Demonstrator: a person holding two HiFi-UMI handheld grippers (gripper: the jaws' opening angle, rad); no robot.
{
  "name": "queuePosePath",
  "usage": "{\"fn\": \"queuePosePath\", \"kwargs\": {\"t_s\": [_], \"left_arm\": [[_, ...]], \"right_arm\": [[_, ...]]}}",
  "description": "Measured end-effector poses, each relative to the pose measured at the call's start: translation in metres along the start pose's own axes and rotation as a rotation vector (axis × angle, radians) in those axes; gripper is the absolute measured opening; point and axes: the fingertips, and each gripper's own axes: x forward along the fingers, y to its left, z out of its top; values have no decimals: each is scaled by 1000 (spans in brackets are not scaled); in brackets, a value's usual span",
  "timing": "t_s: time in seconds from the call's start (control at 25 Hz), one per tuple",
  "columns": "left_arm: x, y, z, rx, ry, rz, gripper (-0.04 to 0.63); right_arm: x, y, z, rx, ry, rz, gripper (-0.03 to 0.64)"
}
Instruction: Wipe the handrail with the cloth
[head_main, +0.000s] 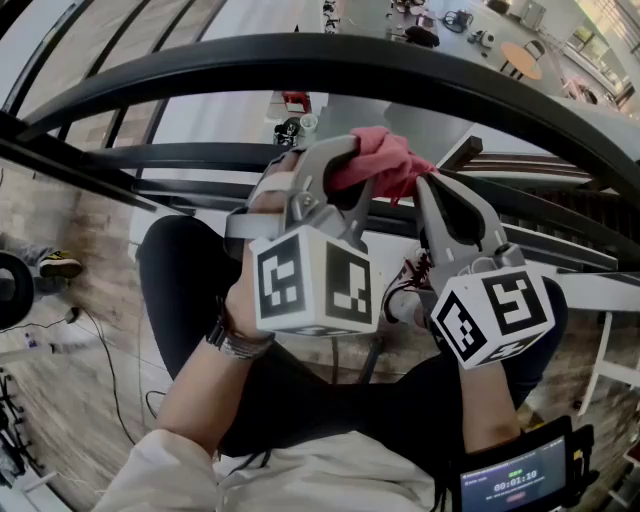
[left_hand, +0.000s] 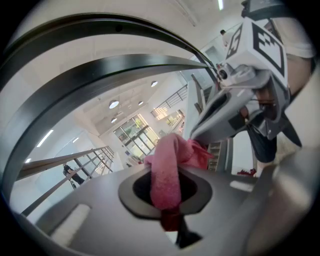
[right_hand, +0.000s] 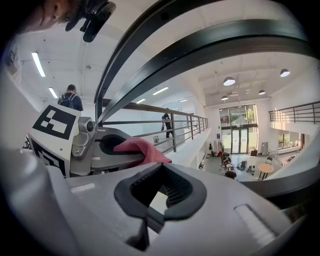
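Crumpled pink cloth (head_main: 385, 160), smooth curved black handrail (head_main: 300, 58)

Two hand-held claws, one cloth and one handrail, seen from above.

There are two claws, the left claw (head_main: 355, 172) and the right claw (head_main: 427, 185), and two marker cubes, the left cube (head_main: 315, 285) and the right cube (head_main: 495, 315). There is one pink cloth (head_main: 385, 165) and one broad black handrail (head_main: 300, 60), with several thinner bars below it. One wristband (head_main: 235, 340) is on the left wrist. One small screen (head_main: 515, 480) sits at the lower right. One round bench (head_main: 522, 58) stands on the floor far below. The right gripper view shows two people on the walkway, a near person (right_hand: 70, 97) and a far person (right_hand: 165, 122).
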Motion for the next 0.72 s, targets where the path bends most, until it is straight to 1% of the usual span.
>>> {"fn": "queuePosePath", "kwargs": {"t_s": [0.2, 0.4, 0.48, 0.72], "left_arm": [[-1, 2, -7, 34, -4, 0, 25], [-6, 7, -12, 7, -1, 15, 25], [-9, 10, -13, -17, 2, 28, 25], [-15, 15, -17, -19, 6, 49, 25]], "right_arm": [[5, 6, 1, 1, 3, 10, 2], [9, 12, 1, 2, 4, 19, 2], [11, 14, 2, 5, 5, 23, 2], [13, 18, 3, 11, 9, 33, 2]]}}
